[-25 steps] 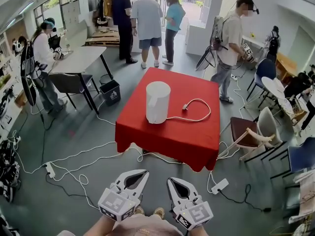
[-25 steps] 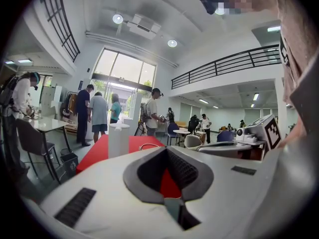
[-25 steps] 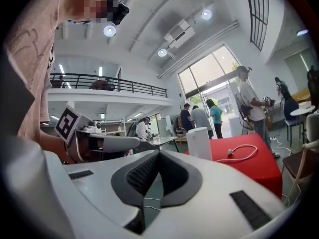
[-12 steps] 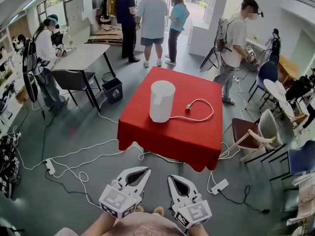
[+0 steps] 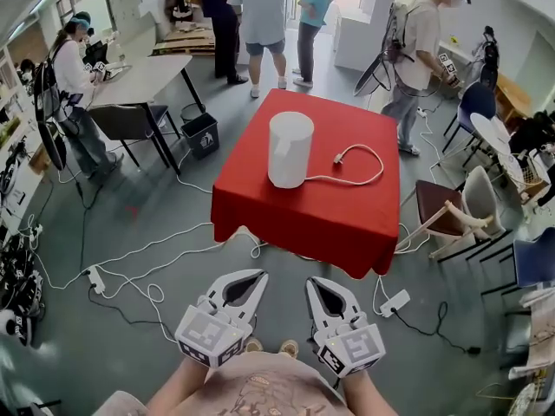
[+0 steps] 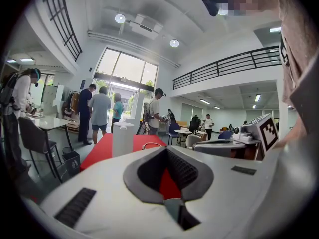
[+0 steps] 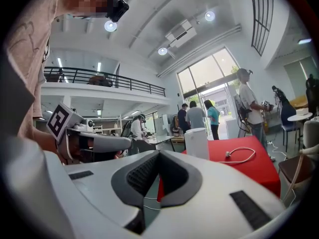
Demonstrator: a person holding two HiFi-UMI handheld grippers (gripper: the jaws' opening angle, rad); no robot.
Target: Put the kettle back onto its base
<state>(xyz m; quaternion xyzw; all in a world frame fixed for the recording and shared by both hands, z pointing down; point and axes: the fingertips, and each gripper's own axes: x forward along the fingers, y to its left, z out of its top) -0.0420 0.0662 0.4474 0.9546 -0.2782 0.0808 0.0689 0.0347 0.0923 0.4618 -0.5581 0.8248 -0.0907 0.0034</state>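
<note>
A white cylindrical kettle stands upright on a red-clothed table some way ahead of me. A white cord curls from its foot across the cloth to a loose plug; I cannot make out a separate base. Both grippers hang low in front of my body, short of the table and over the floor. My left gripper is shut and empty. My right gripper is shut and empty too. The kettle shows beyond the left jaws, and the kettle also shows past the right jaws.
White cables and power strips trail over the grey floor between me and the table. Chairs stand to the table's right, a grey table and a bin to its left. Several people stand beyond it.
The red table and kettle have shifted slightly up and nearer in the head view. Both grippers stay shut at the bottom of the view.
</note>
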